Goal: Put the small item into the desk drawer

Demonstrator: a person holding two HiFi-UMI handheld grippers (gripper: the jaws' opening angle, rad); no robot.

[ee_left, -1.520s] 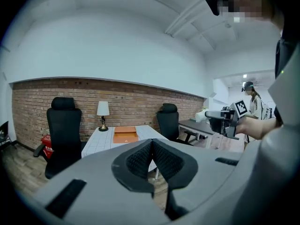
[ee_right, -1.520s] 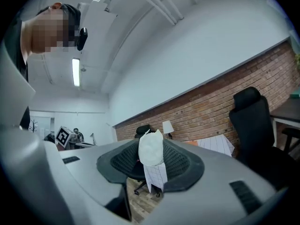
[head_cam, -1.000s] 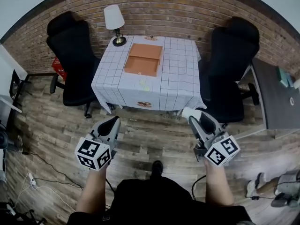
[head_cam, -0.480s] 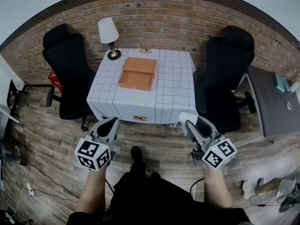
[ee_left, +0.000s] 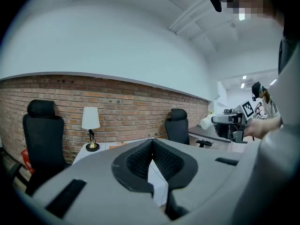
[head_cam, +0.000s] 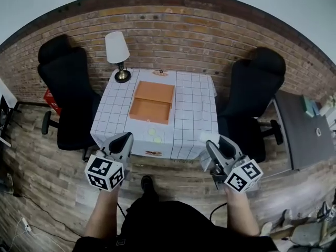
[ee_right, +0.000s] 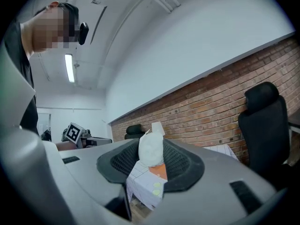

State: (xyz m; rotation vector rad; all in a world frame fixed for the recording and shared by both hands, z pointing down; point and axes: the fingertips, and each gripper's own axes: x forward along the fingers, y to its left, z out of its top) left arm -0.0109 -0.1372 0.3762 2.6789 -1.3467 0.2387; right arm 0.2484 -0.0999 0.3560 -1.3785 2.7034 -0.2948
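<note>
A small white crumpled item (ee_right: pixel 151 149) sits pinched between the pads of my right gripper (ee_right: pixel 151 154), which is shut on it. In the head view the same item (head_cam: pixel 209 137) shows at the tip of my right gripper (head_cam: pixel 212 142), below the table's front right corner. An orange wooden drawer unit (head_cam: pixel 152 101) lies on the checked tablecloth (head_cam: pixel 191 119), its drawer pulled out toward me and open at the top. My left gripper (head_cam: pixel 125 138) hangs before the table's front left edge, jaws together with nothing held (ee_left: pixel 152 143).
A lamp (head_cam: pixel 116 51) stands at the table's back left corner. Two black office chairs (head_cam: pixel 65 96) (head_cam: pixel 252 96) flank the table. Two small yellow-green discs (head_cam: pixel 154 135) lie in front of the drawer. A dark desk (head_cam: pixel 296 127) is at the right, a brick wall behind.
The table has drawn closer to both grippers as the person stepped forward. Both grippers keep their pose, the right still holding the white item.
</note>
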